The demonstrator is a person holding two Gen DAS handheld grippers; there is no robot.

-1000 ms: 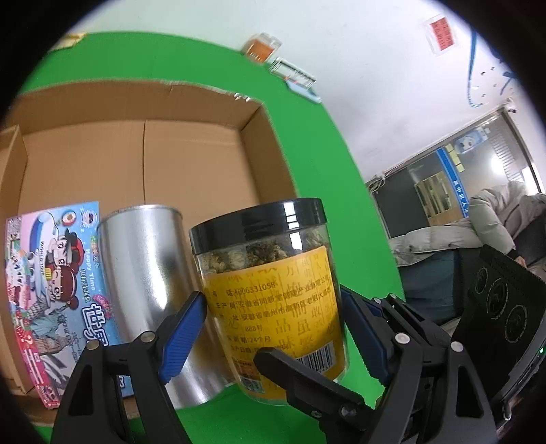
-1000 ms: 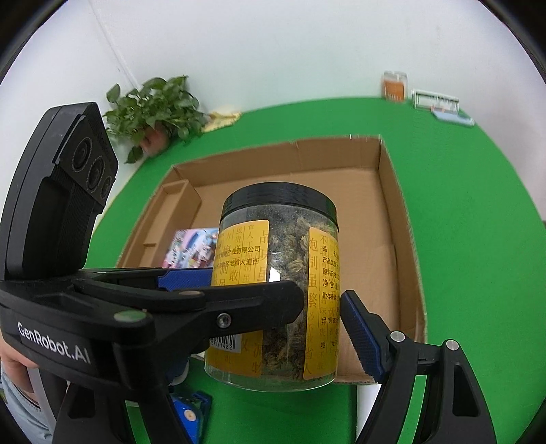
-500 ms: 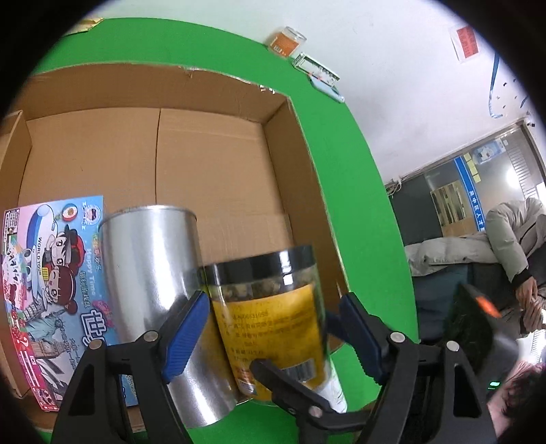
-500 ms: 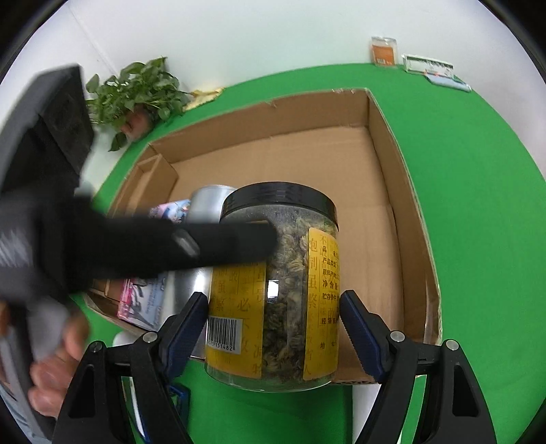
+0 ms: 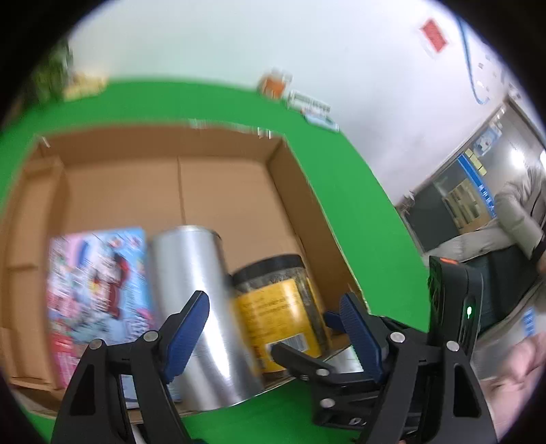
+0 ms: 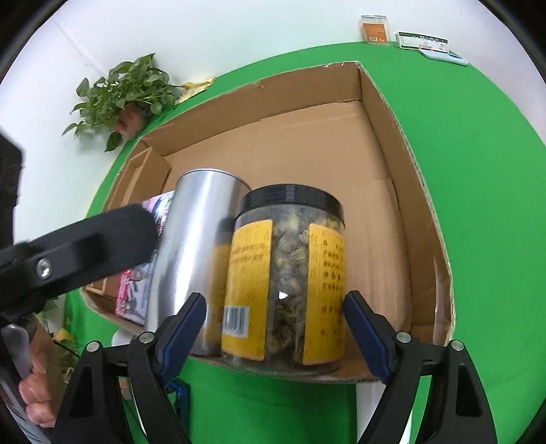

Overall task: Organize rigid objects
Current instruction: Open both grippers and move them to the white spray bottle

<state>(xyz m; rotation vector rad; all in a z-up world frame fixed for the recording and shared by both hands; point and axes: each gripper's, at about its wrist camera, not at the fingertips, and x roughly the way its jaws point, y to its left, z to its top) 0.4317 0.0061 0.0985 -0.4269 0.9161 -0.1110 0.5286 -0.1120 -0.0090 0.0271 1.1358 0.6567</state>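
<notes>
Cardboard box [image 6: 402,191]: open-topped, brown, lying on a green table cover [image 6: 477,170]; taken as the landmark below.
Jar [image 6: 286,283]: clear plastic, black lid, yellow label, dried buds inside; stands upright inside the box at its near edge, towards the near right corner.
Tin [image 6: 191,252]: plain silver cylinder, upright inside the box, touching the jar's left side.
Picture box [image 5: 99,287]: pink and blue cartoon print, inside the box to the left of the tin, blurred.
Beyond the box: potted plant [image 6: 126,92] past its far left corner; small orange-labelled container [image 6: 375,29] and flat packets [image 6: 423,41] past its far right corner, by the white wall.
In the way: tin hides part of the jar from the left wrist view; left tool's black arm crosses in front of the picture box in the right wrist view.
Right gripper [image 6: 274,338]: angled down at the box's near edge; jaws have just been opening, blue pads either side of the jar with a gap, not pressing.
Left gripper [image 5: 274,331]: angled down, jaws apart, nothing held; tin and jar seen between them, further off.
Hand [image 6: 34,392]: bare fingers round the left tool's handle, left of the box.
</notes>
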